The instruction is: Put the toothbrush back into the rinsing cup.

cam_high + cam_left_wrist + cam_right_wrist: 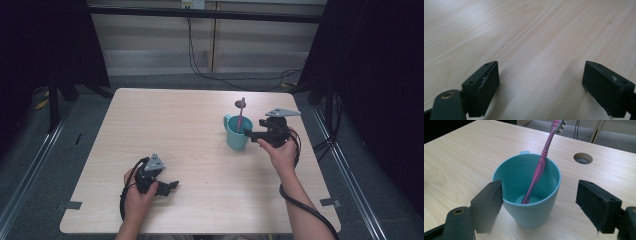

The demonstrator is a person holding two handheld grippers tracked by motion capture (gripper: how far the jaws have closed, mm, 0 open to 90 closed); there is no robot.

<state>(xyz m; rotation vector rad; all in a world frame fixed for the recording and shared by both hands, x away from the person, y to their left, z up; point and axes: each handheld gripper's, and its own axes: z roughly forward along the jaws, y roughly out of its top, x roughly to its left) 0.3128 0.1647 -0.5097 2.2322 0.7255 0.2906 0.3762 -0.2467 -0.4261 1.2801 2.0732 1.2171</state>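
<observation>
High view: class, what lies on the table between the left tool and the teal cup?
Nothing: in the high view, bare wood of the table runs from the left tool to the teal cup.

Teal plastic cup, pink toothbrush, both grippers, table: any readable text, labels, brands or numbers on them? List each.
None readable.
Teal plastic cup: plain on the sides in view, no print.
Pink toothbrush: no legible marking on the handle.
Right gripper and left gripper: black jaws bare.
Light wooden table: no text.
Small pale box on the back wall: too small to read.
</observation>
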